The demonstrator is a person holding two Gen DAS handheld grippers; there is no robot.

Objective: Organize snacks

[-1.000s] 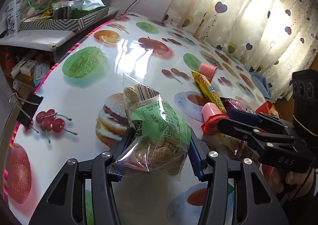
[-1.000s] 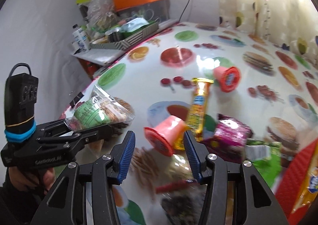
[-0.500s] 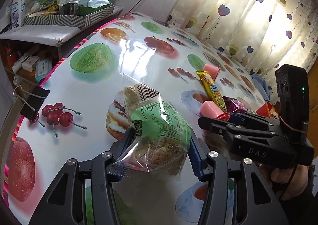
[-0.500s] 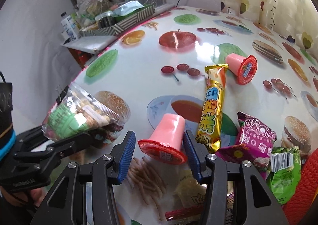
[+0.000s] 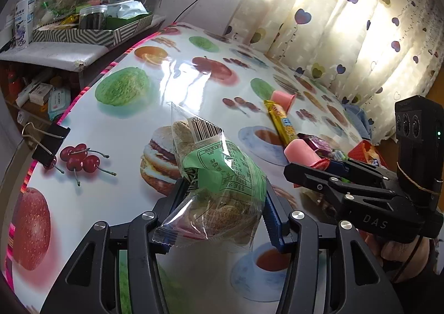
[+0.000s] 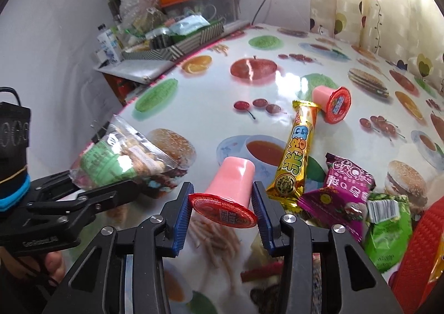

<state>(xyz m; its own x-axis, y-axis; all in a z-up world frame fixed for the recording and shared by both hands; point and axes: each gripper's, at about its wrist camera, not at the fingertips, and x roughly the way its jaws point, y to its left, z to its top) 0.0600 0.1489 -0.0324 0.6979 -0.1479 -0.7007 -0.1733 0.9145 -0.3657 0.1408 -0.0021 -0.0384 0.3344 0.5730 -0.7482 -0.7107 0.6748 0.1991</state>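
My left tool (image 5: 222,203) pinched the biscuit bag (image 5: 215,175) while my right tool (image 6: 222,200), spread, straddled the pink jelly cup (image 6: 230,183) at lower centre; I'd have squeezed gently on its body.

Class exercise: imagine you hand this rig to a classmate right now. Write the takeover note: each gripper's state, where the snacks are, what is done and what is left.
Left gripper: shut on the clear biscuit bag, held above the table.
Right gripper: fingers either side of the near pink jelly cup, which lies on its side; whether they touch it cannot be told.
On the table: yellow snack bar, a second pink jelly cup beyond it, purple packet, green packet.
Done: biscuit bag picked up.
Left: grip the near cup, place both items, then sort the rest. No destination is evident.
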